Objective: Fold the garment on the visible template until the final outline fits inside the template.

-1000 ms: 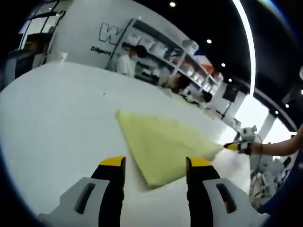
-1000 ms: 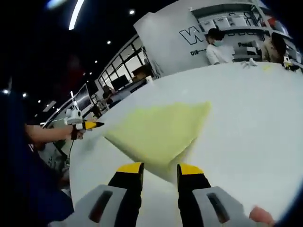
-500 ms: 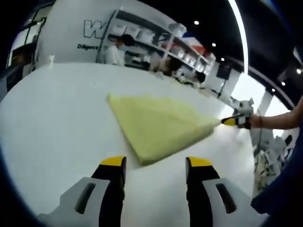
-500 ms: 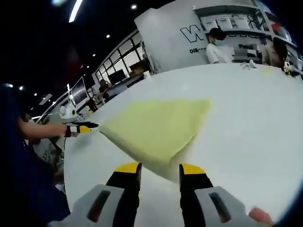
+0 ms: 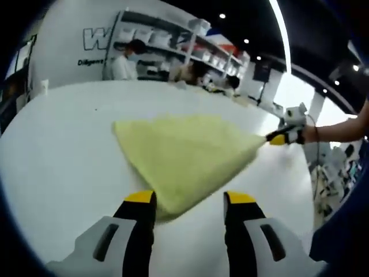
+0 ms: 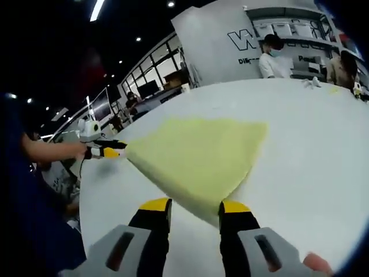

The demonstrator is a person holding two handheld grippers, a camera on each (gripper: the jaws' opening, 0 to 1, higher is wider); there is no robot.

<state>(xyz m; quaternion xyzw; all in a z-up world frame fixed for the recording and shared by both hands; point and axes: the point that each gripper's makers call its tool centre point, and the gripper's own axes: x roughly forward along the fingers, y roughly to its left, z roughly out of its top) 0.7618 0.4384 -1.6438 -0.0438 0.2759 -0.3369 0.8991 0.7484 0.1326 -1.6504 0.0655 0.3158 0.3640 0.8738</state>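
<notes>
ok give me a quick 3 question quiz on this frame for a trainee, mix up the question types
1. True or false: the yellow garment lies on a dark wooden table.
2. Multiple choice: in the left gripper view, where is the right gripper? A) at the garment's right-hand corner B) resting in the middle of the garment C) lying flat on the white table far from the cloth
3. Short answer: in the right gripper view, what lies between that gripper's own two jaws?

Key
1. False: the table is white.
2. A
3. The near corner of the yellow garment; the jaws stand apart on either side of it, and the left gripper is at the far left corner.
</notes>
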